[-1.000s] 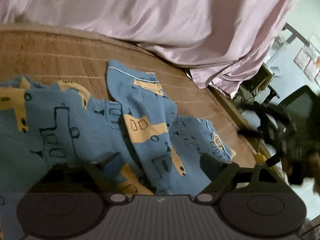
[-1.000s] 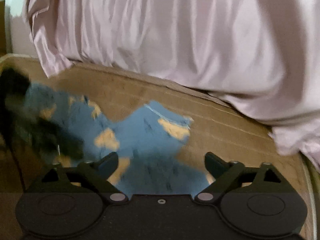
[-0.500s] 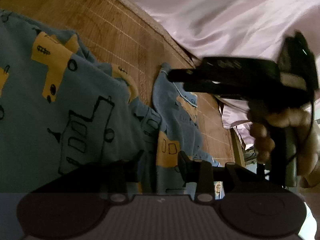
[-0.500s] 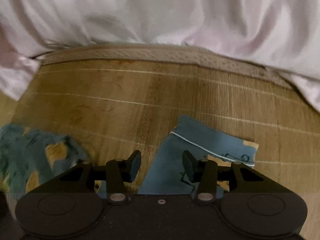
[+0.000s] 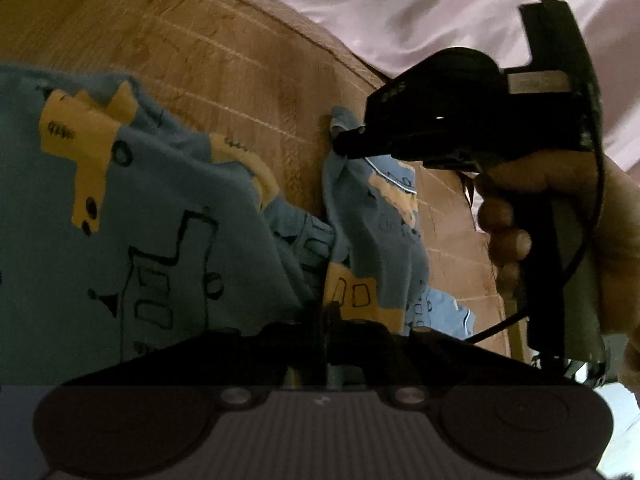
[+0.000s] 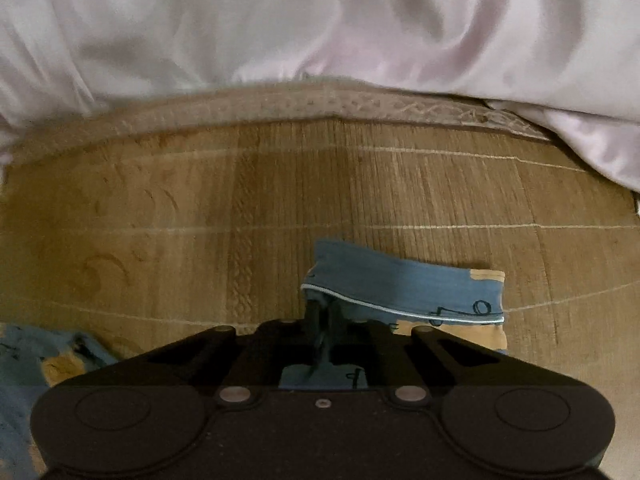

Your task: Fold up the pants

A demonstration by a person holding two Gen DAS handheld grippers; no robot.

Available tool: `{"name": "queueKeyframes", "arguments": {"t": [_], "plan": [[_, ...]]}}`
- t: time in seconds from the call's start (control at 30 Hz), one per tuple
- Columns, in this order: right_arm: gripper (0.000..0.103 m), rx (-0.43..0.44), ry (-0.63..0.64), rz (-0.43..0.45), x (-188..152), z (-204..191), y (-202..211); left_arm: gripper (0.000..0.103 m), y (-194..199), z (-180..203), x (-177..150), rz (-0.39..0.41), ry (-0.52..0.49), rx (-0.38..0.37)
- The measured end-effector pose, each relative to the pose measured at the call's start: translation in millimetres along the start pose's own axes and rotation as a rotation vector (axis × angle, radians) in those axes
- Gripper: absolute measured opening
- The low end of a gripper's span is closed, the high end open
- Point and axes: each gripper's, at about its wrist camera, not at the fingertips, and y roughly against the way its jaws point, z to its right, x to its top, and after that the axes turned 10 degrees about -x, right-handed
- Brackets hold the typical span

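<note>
Left wrist view shows the left claw (image 5: 328,320) with its jaws pressed together on a fold of the blue pants (image 5: 160,208), which lie rumpled on a woven mat (image 5: 224,52). Ahead, the right claw (image 5: 344,142), gripped by a hand (image 5: 560,216), pinches the hem of one leg and lifts it off the mat. Right wrist view has those jaws closed on the white-piped hem (image 6: 400,284), with pale pink bedding (image 6: 320,20) bunched along the mat's far edge.

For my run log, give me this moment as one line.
stage: gripping | left gripper: shut on pants | right gripper: shut on pant-leg hem | surface: woven mat
</note>
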Motion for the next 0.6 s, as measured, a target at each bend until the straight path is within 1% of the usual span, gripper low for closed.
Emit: {"name": "queueKeyframes", "arguments": {"t": [0.07,0.13,0.17,0.23,0.27,0.33,0.4,0.47,0.5,0.53,0.6], "plan": [[0.002,0.062,-0.079,0.05,-4.0,20.4,12.6,0.0,2.5,7.5,-3.8,-0.001,-0.042,0.013],[0.002,0.155,-0.187,0.128,-14.9,53.3,32.9,0.0,1.4,18.5,-6.4,-0.002,-0.097,0.024],[0.002,0.189,-0.22,0.169,-21.6,67.8,43.7,0.0,0.0,25.8,-7.1,0.001,-0.134,0.033],[0.002,0.242,-0.274,0.28,-44.1,99.8,72.2,0.0,1.1,46.3,-10.2,0.007,-0.21,0.028],[0.002,0.263,-0.3,0.32,-55.4,113.1,84.6,0.0,2.8,54.6,-11.7,0.007,-0.244,0.024],[0.002,0.297,-0.389,0.382,-86.0,144.6,107.7,0.0,3.7,78.4,-19.8,-0.003,-0.346,0.014],[0.002,0.296,-0.468,0.453,-123.3,172.6,127.2,0.0,2.6,99.2,-32.0,-0.024,-0.45,0.012],[0.002,0.255,-0.524,0.505,-164.6,192.6,139.0,0.0,-3.6,116.6,-46.6,-0.059,-0.534,0.014],[0.002,0.234,-0.561,0.517,-185.4,200.5,139.9,0.0,-9.9,124.2,-55.3,-0.087,-0.573,0.026],[0.002,0.22,-0.618,0.512,-207.9,209.7,136.5,0.0,-15.4,129.0,-63.1,-0.113,-0.601,0.035],[0.002,0.204,-0.716,0.479,-242.3,222.6,121.1,0.0,-27.0,135.5,-82.3,-0.169,-0.67,0.06]]}}
